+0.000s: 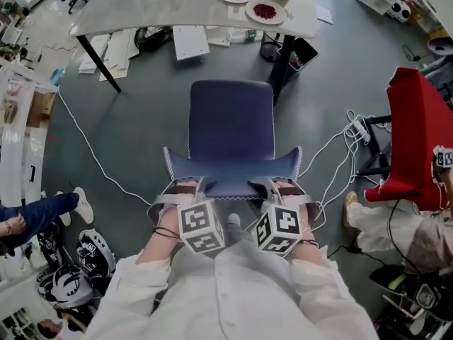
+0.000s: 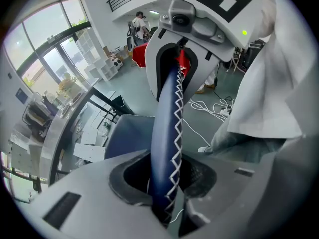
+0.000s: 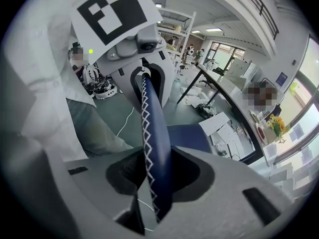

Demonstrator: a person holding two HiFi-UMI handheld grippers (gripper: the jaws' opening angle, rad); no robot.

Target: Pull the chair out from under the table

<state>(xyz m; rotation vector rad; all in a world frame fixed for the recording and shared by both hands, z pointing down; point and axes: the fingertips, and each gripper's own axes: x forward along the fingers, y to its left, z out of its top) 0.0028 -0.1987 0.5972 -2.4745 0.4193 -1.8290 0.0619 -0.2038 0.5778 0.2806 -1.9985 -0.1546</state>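
The navy chair (image 1: 231,122) with white zigzag stitching stands on the grey floor in the head view, its seat outside the edge of the grey table (image 1: 177,6). The top of its backrest (image 1: 230,172) is nearest me. My left gripper (image 1: 185,188) is shut on the left part of that top edge and my right gripper (image 1: 279,188) on the right part. In the left gripper view the stitched backrest edge (image 2: 167,133) runs up between the jaws of the left gripper (image 2: 167,193). The right gripper view shows the same edge (image 3: 154,133) clamped in the right gripper (image 3: 157,183).
Two plates (image 1: 265,10) and flowers sit on the table, with papers (image 1: 190,42) on the floor beneath it. A red chair (image 1: 414,140) and tangled white cables (image 1: 340,154) are on the right. Helmets (image 1: 71,268) and a person's leg (image 1: 49,211) are at the left.
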